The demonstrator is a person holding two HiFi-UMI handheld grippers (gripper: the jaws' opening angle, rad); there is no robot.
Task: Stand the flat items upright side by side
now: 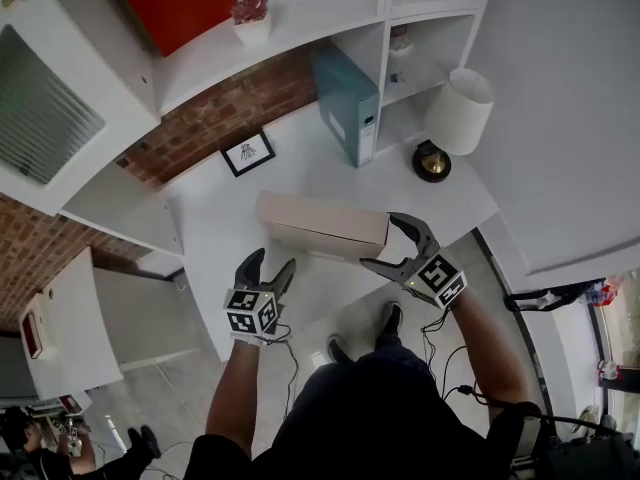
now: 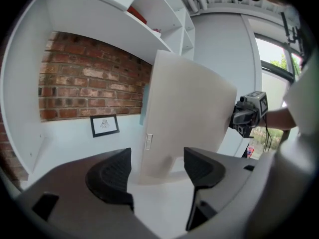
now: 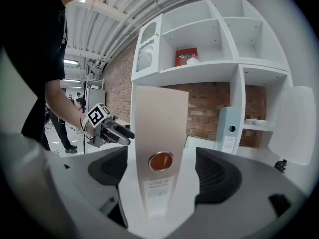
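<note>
A beige binder (image 1: pixel 320 226) stands upright on the white desk (image 1: pixel 215 258), apart from a teal binder (image 1: pixel 345 103) that stands upright at the back by the shelf unit. My right gripper (image 1: pixel 383 241) is open at the beige binder's spine end. In the right gripper view the spine (image 3: pixel 159 133), with its round hole and label, sits between the jaws (image 3: pixel 160 171) with a gap on each side. My left gripper (image 1: pixel 272 263) is open and empty near the desk's front edge. Its own view shows the binder's broad cover (image 2: pixel 184 118) just beyond the jaws (image 2: pixel 157 171).
A white lamp (image 1: pixel 458 113) with a dark base stands at the desk's right, close to the teal binder. A small framed picture (image 1: pixel 248 153) leans against the brick wall. On the shelves above are a red box (image 1: pixel 175 3) and a potted plant (image 1: pixel 251 20).
</note>
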